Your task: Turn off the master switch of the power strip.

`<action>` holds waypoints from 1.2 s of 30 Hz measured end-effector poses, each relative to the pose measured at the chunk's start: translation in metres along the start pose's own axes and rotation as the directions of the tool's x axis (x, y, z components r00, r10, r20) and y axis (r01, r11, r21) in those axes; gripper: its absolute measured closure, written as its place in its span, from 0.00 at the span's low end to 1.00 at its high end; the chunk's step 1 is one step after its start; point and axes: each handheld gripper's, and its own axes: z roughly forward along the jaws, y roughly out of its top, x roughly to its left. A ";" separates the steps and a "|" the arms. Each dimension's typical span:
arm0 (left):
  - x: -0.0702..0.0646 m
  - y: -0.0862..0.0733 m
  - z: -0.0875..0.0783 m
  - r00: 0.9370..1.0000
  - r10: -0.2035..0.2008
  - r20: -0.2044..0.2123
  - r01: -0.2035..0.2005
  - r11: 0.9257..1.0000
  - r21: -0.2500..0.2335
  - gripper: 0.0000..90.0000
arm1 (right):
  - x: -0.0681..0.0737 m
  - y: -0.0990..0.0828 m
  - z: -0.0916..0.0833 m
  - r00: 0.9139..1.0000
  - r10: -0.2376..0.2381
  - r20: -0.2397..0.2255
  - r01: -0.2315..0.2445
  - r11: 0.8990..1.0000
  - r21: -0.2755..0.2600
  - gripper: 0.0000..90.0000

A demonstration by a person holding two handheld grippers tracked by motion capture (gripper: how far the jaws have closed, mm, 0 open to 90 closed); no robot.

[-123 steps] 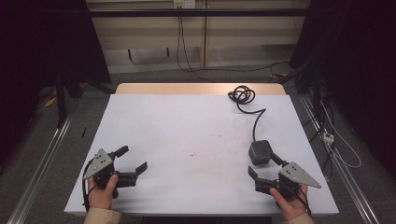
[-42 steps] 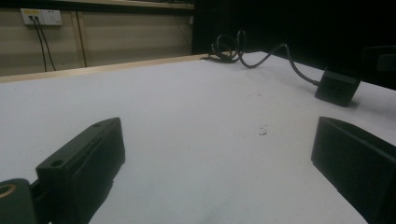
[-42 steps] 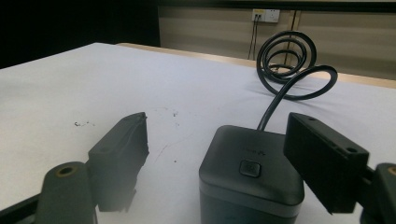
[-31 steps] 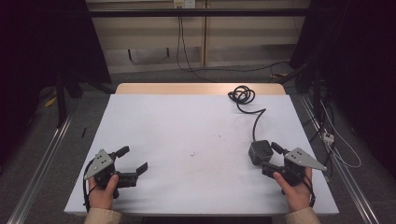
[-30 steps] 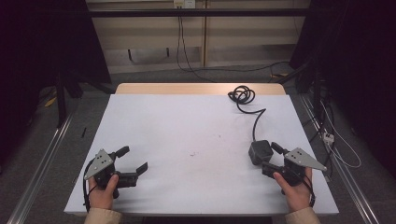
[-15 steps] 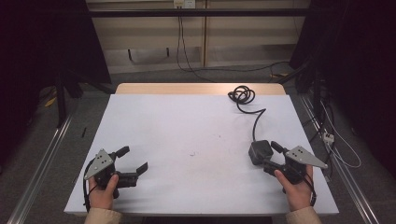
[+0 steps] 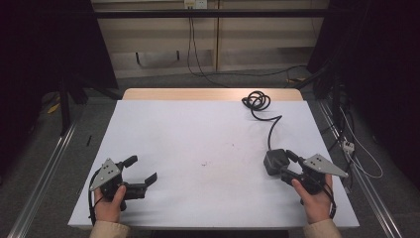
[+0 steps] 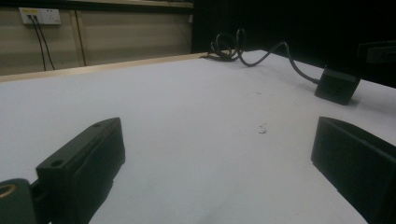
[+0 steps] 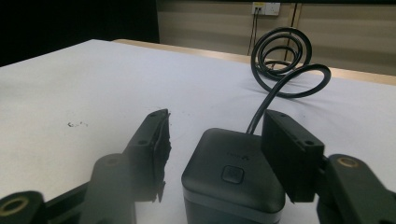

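**Black power adapter w/ coiled cable, bracketed by right gripper**

Item: power adapter, a squat dark-grey block w/ rounded corners, matt plastic, a small square button set in its top face. It is placed flat on the white table, near-right part, just ahead of the person's right hand. In the high view its cable end is pointed toward the far edge, the opposite end toward the right hand; the block is near square, so no clear long axis is made out.

Cable: black, round, rubbery; it is run from the block's far side and ended in loose loops at the far-right table edge, next to a bare wood strip.

Right gripper: jaws set either side of the adapter; right jaw is seen at or v. close to the block's side, left jaw apart w/ a clear gap. Jaws have just been closing, adapter between them; not yet clamped. Pads black, left one rough-edged.

Left gripper: jaws wide apart, nothing between them; held low over near-left table.

Vs. approx. four sec earlier: right gripper was short of the adapter, now brought up round it; adapter and left gripper unmoved.

Table surface: smooth white sheet w/ small dark specks near centre.
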 end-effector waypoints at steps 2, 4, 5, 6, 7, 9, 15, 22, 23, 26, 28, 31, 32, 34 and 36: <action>0.000 0.000 0.000 1.000 0.000 0.000 0.000 1.000 0.001 0.03 | 0.000 0.000 0.000 1.000 0.000 0.001 0.000 1.000 0.001 0.48; 0.000 0.000 0.000 1.000 0.001 0.000 -0.001 1.000 0.002 0.03 | 0.000 0.000 0.000 1.000 0.000 -0.004 0.000 1.000 0.004 0.51; 0.000 0.000 0.000 1.000 0.002 -0.001 -0.002 1.000 0.003 0.03 | -0.001 0.001 0.000 1.000 0.001 -0.004 -0.001 1.000 0.007 0.51; 0.000 0.000 0.000 1.000 0.003 -0.001 -0.003 1.000 0.004 0.03 | -0.001 0.001 0.000 1.000 0.004 -0.005 -0.004 1.000 0.008 0.51; 0.000 0.000 0.000 1.000 0.004 0.000 -0.004 1.000 0.005 0.03 | -0.001 0.001 0.000 1.000 0.005 -0.007 -0.005 1.000 0.009 0.52; 0.000 0.000 0.000 1.000 0.003 0.000 -0.003 1.000 0.002 0.03 | -0.001 0.001 0.000 1.000 0.003 -0.006 -0.003 1.000 0.010 0.53; 0.000 0.000 0.000 1.000 0.002 -0.002 -0.002 1.000 0.000 0.03 | -0.002 0.002 0.000 1.000 0.000 -0.010 0.000 1.000 0.015 0.57; 0.000 0.000 0.000 1.000 0.004 -0.002 -0.004 1.000 0.004 0.03 | -0.003 0.003 0.002 1.000 0.013 -0.009 -0.013 1.000 0.017 0.63; 0.000 0.000 0.000 1.000 0.004 -0.002 -0.004 1.000 0.004 0.03 | -0.003 0.004 0.003 1.000 0.011 -0.009 -0.010 1.000 0.019 0.63; 0.000 0.000 0.000 1.000 0.004 -0.002 -0.004 1.000 0.003 0.03 | -0.003 0.005 0.005 1.000 0.010 -0.009 -0.010 1.000 0.024 0.65; 0.001 -0.001 0.000 1.000 0.004 -0.003 -0.004 1.000 0.003 0.03 | -0.003 0.005 0.006 1.000 0.008 -0.007 -0.008 0.999 0.035 0.67; 0.001 -0.001 0.000 1.000 0.006 -0.001 -0.006 1.000 0.006 0.03 | -0.003 0.005 0.007 1.000 0.008 -0.005 -0.008 0.999 0.041 0.69; 0.000 -0.001 0.000 1.000 0.004 -0.002 -0.004 1.000 0.005 0.03 | -0.004 0.005 0.007 1.000 0.012 -0.004 -0.012 0.999 0.046 0.71; 0.000 -0.001 0.000 1.000 0.004 -0.001 -0.004 1.000 0.005 0.03 | -0.005 0.005 0.008 1.000 0.015 -0.003 -0.015 0.999 0.046 0.73; 0.000 -0.001 0.000 1.000 0.000 -0.002 0.000 1.000 0.005 0.03 | -0.006 0.005 0.008 1.000 0.021 -0.004 -0.021 0.999 0.050 0.75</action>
